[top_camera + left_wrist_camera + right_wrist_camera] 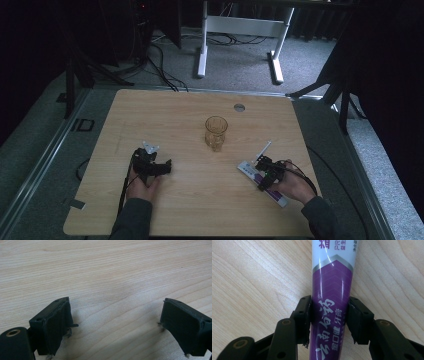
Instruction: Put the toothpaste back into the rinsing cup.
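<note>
1. Toothpaste tube [332, 290] is laid flat on the table [180, 115], near right, and is clasped at both sides by the right gripper [329, 317].
2. Left gripper [115, 322] is held wide apart over bare wood, nothing gripped.

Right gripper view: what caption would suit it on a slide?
Right gripper with both black jaws against a purple and white toothpaste tube lying on a wooden table.

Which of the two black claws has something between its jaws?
The right gripper, at the right of the high view. Its jaws sit on both sides of a purple and white tube lying on the table. The left gripper stands open over bare wood.
</note>
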`<state>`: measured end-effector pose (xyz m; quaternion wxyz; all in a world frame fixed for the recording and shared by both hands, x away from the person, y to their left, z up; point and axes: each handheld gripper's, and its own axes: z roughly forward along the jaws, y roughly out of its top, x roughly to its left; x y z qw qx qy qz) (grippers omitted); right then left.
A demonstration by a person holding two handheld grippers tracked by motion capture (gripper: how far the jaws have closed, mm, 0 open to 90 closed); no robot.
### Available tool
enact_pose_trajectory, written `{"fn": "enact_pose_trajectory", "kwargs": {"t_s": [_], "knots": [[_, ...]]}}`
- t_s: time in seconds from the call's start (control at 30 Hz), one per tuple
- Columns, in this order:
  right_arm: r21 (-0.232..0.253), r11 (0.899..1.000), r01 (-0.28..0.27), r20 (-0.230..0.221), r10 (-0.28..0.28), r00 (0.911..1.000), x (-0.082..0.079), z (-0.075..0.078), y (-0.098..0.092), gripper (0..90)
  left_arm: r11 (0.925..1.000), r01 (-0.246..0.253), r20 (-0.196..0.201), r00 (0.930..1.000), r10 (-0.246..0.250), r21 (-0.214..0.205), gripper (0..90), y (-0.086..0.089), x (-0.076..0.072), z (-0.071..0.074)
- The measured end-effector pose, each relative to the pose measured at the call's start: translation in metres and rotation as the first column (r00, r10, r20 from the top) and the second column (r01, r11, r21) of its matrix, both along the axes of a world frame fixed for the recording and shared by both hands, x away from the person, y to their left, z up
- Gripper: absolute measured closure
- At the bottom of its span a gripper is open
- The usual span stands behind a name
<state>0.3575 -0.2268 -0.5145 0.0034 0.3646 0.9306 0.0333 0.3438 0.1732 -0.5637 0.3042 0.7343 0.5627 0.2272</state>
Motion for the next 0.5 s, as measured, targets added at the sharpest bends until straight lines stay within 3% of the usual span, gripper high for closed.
{"fn": "enact_pose_trajectory", "kwargs": {"t_s": [0.5], "knots": [[-0.006, 1.0, 0.003, -0.003, -0.003, 1.0, 0.0008, -0.0018, 0.0012, 57.7, 1.0, 0.0, 0.0, 1.0, 0.0, 0.0, 9.7, 0.0, 0.0, 0.0]]}}
